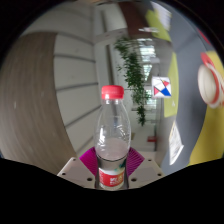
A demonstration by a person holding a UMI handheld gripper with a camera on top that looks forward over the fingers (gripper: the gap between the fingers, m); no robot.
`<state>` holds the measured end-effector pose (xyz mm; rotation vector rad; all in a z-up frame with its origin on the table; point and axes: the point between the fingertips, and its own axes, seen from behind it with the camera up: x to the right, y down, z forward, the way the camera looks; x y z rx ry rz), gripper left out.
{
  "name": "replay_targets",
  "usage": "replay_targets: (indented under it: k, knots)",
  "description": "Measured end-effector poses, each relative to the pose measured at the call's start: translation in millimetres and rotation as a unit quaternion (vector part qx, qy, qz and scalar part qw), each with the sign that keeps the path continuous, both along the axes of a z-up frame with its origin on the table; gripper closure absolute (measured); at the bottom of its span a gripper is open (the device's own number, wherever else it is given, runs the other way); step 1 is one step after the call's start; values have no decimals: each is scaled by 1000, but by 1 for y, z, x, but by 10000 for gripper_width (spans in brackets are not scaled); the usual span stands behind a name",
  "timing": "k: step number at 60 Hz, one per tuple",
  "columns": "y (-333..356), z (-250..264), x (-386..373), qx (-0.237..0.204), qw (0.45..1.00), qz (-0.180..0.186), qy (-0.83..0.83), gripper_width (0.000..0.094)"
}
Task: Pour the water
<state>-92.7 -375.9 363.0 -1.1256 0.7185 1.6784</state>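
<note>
A clear plastic water bottle (112, 138) with a red cap (113, 91) and a red-and-white label stands upright between my fingers. My gripper (112, 164) is shut on the bottle's lower body, with the magenta pads (88, 160) pressed against both of its sides. The bottle is lifted off any surface; only room background shows behind it. The bottle's base is hidden below the fingers.
A green leafy plant (134, 72) hangs beyond the bottle. To its right is a blue, red and white sign (162, 88) on a yellow wall (195, 130). Grey and white wall panels (50, 90) fill the left.
</note>
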Motion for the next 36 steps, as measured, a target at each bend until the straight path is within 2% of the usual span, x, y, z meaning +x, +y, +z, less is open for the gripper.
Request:
replay_targets:
  k: [9,18,22,23,36]
  knots:
    - [33,-38,34,-46,982,33,178,613]
    - [47,-84,45,-97,958,42,267,614]
    - [32,-96,43,-102,956,43,272,613]
    - [53,-93,40,-106,956,44,269,614]
    - [55,-89,36,-105,962,53,249,617]
